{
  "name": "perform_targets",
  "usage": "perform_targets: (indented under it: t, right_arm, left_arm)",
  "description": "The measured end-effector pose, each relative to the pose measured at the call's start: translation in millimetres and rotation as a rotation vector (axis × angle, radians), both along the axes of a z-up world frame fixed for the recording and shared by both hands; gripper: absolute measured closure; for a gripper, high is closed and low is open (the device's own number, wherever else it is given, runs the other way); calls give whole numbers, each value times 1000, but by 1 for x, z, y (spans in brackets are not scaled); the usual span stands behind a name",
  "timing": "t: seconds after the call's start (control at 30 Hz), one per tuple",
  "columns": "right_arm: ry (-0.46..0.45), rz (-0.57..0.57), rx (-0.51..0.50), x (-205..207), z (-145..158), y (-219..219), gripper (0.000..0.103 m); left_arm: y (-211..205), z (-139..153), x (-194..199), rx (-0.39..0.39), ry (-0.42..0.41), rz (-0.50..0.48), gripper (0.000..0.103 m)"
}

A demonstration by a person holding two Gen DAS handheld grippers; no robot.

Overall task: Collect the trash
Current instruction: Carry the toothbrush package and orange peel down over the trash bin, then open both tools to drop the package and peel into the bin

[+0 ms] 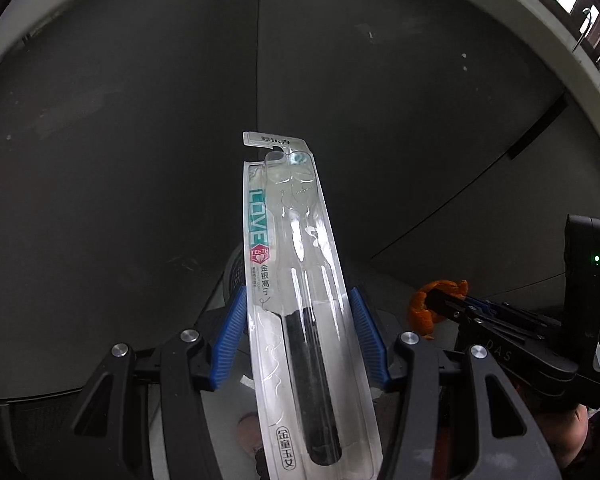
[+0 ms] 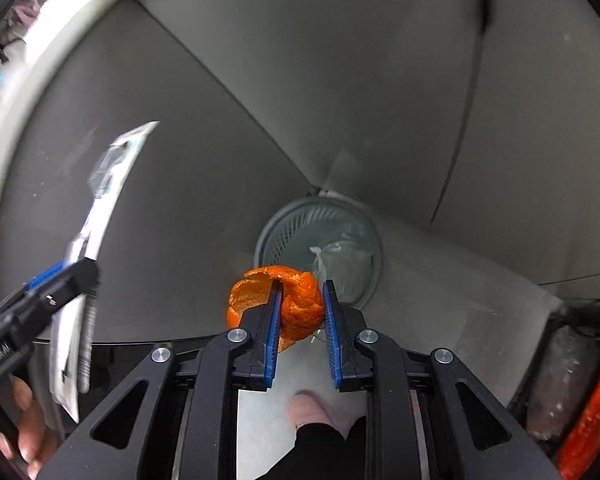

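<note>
Left gripper (image 1: 298, 336) clamps a clear toothbrush package (image 1: 296, 280), blue pads pressed on both long edges, the pack pointing up and away over the grey floor (image 1: 120, 180). Right gripper (image 2: 300, 312) has an orange peel (image 2: 296, 304) pinched between narrow fingers, curled rind bulging out past the left pad. Below and beyond the peel sits the mesh wastebasket (image 2: 276, 232), tucked against the far corner of the floor, a crumpled clear bag (image 2: 344, 264) inside it. Both loads are held in the air, the package off to the left of the peel.
</note>
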State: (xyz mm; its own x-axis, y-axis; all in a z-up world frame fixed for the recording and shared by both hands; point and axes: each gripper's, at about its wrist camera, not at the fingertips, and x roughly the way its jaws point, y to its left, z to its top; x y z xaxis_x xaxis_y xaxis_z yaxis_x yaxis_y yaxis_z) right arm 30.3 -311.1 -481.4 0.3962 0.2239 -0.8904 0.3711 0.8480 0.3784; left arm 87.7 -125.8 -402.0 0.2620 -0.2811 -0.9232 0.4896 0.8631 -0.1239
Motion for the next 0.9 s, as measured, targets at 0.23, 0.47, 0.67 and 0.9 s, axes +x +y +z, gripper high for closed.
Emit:
perform_targets:
  t: [0.23, 0.47, 0.67, 0.9]
  right_arm:
    - [64, -9, 32, 38, -103, 0, 84]
    - [114, 0, 43, 55, -167, -1, 83]
    - [145, -23, 77, 59, -190, -5, 78]
    - [138, -58, 77, 55, -178, -9, 65]
  left_arm:
    - [-7, -110, 24, 38, 25, -25, 51]
    - [-10, -171, 40, 80, 34, -48, 50]
    - [-10, -184, 56, 79, 29, -22, 37]
    - [-5, -181, 58, 83, 34, -1, 34]
